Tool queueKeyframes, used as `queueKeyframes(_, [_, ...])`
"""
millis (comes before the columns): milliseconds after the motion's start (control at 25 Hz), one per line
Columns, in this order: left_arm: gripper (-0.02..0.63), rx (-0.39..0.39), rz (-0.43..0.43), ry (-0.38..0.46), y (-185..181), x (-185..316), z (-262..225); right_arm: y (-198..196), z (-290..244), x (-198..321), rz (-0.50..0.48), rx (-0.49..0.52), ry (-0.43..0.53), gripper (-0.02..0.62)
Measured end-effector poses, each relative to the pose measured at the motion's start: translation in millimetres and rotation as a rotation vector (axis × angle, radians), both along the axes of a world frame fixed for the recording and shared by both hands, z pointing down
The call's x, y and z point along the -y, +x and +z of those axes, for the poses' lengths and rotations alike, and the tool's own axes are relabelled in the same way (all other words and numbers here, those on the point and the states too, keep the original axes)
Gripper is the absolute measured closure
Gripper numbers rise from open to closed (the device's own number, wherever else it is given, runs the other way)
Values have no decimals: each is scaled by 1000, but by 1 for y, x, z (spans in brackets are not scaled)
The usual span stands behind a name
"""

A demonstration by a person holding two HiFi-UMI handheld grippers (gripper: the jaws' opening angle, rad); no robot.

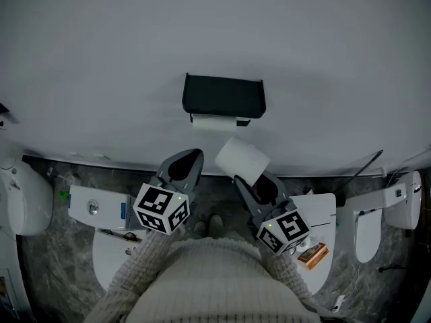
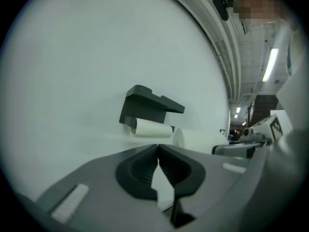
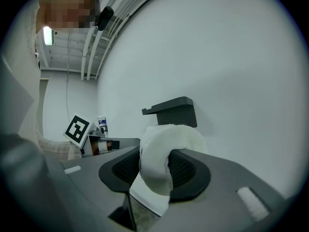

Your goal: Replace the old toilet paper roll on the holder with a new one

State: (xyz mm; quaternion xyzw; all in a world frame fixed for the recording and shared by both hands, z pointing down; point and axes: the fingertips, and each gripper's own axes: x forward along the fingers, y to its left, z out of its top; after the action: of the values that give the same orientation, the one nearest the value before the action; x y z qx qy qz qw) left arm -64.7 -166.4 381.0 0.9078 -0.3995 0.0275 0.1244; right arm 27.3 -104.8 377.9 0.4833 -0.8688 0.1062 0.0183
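Observation:
A black wall holder [image 1: 223, 96] carries the old, thin white roll [image 1: 214, 122] under its lid. My right gripper [image 1: 244, 177] is shut on a full new toilet paper roll [image 1: 242, 159], held just below and right of the holder. In the right gripper view the roll [image 3: 166, 149] is squeezed between the pads, with the holder [image 3: 174, 111] behind it. My left gripper [image 1: 191, 157] is shut with nothing in it, pointing at the wall left of the new roll. The left gripper view shows the closed jaws [image 2: 158, 148], the holder [image 2: 147, 105], the old roll [image 2: 152, 128] and the new roll [image 2: 193, 139].
A plain white wall [image 1: 215, 32] fills the upper view. White toilets stand below it: one at far left [image 1: 23, 197], a tank [image 1: 94, 207] under my left arm, one [image 1: 320, 210] under my right arm with an orange box [image 1: 312, 256], and one at far right [image 1: 397, 204].

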Motion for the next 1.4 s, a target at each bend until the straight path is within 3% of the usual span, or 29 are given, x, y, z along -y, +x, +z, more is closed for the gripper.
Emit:
queueKeyframes(200, [597, -2, -24, 14, -3, 7, -2, 3, -1, 3, -5, -5, -3, 431])
queueKeyframes(800, [508, 14, -90, 74, -14, 45, -18, 15, 5, 12, -4, -5, -17, 431])
queueKeyframes(1400, [516, 23, -41, 91, -2, 52, -21, 30, 10, 16, 16, 9, -32, 431])
